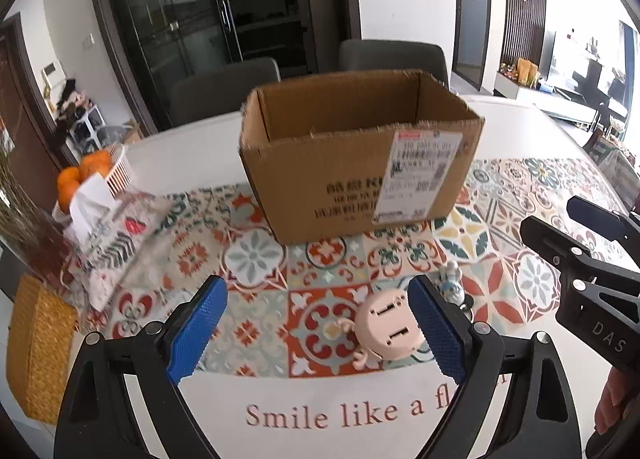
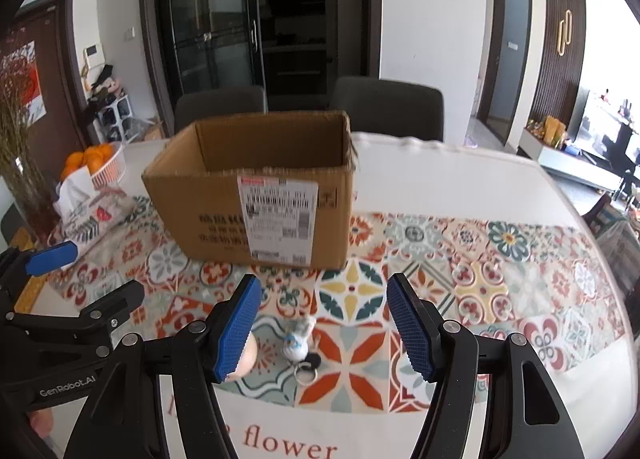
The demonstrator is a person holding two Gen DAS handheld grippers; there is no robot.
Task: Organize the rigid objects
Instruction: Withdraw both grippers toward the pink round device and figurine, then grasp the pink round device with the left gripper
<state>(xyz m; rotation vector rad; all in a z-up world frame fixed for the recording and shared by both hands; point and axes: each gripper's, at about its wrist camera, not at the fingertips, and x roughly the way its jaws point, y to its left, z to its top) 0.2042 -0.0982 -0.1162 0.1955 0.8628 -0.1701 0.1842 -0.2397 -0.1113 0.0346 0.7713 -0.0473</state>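
A pale pink round toy (image 1: 390, 333) lies on the patterned table mat, just inside the right-hand finger of my left gripper (image 1: 316, 327), which is open over the mat and touches nothing. Beside it lies a small white-and-blue figurine keychain (image 2: 298, 341) with its metal ring (image 2: 306, 373), between the fingers of my open right gripper (image 2: 324, 327), nearer the left one. In the right wrist view the pink toy (image 2: 246, 359) is half hidden behind the left finger. An open cardboard box (image 1: 360, 155) with a shipping label stands behind both toys. The keychain (image 1: 454, 283) also shows in the left wrist view.
A white basket of oranges (image 1: 100, 171), a tissue pack (image 1: 108, 227) and a woven yellow basket (image 1: 36, 347) sit at the left. A vase of dried stems (image 2: 20, 163) stands far left. Two grey chairs (image 2: 384, 107) are behind the table. The right gripper (image 1: 548, 215) reaches in from the right.
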